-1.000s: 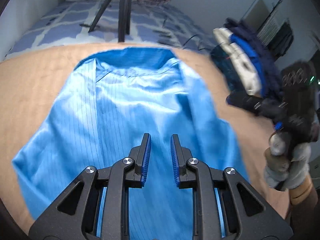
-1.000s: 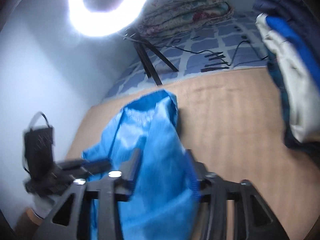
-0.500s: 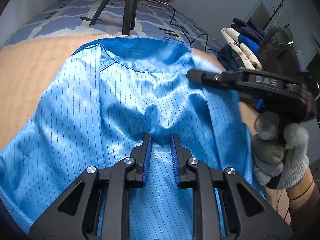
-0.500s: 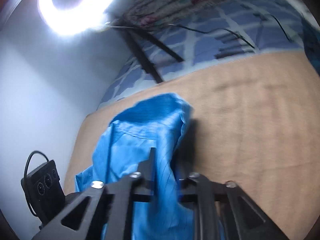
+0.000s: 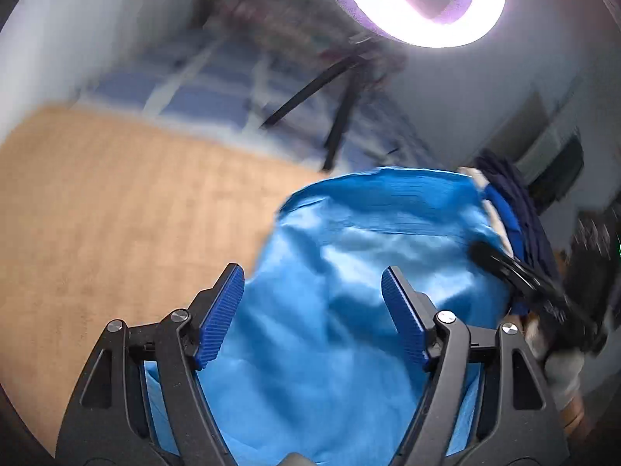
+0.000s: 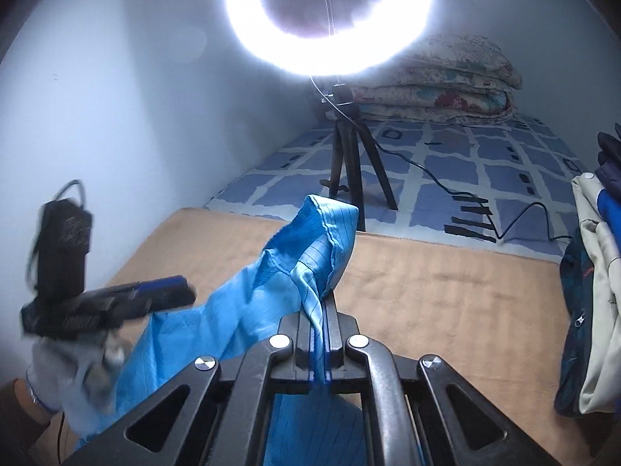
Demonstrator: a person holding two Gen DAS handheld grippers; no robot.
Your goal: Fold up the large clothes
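A large blue pinstriped garment (image 5: pixel 349 291) hangs lifted above the tan surface (image 5: pixel 116 202). My left gripper (image 5: pixel 312 310) is open, its blue pads wide apart over the cloth, gripping nothing. My right gripper (image 6: pixel 319 322) is shut on a fold of the garment (image 6: pixel 310 256), which stands up ahead of the fingers and drapes down to the left. The right gripper also shows blurred at the right of the left wrist view (image 5: pixel 524 279). The left gripper shows at the left of the right wrist view (image 6: pixel 116 303).
A pile of other clothes (image 6: pixel 594 291) lies at the right of the surface. A ring light (image 6: pixel 330 11) on a tripod (image 6: pixel 349 171) stands behind, on a blue patterned bedsheet (image 6: pixel 465 163) with a cable and folded quilts (image 6: pixel 434 85).
My left gripper has opened and let go of the garment and tilted upward. My right gripper has shut on the cloth and lifted it off the surface.
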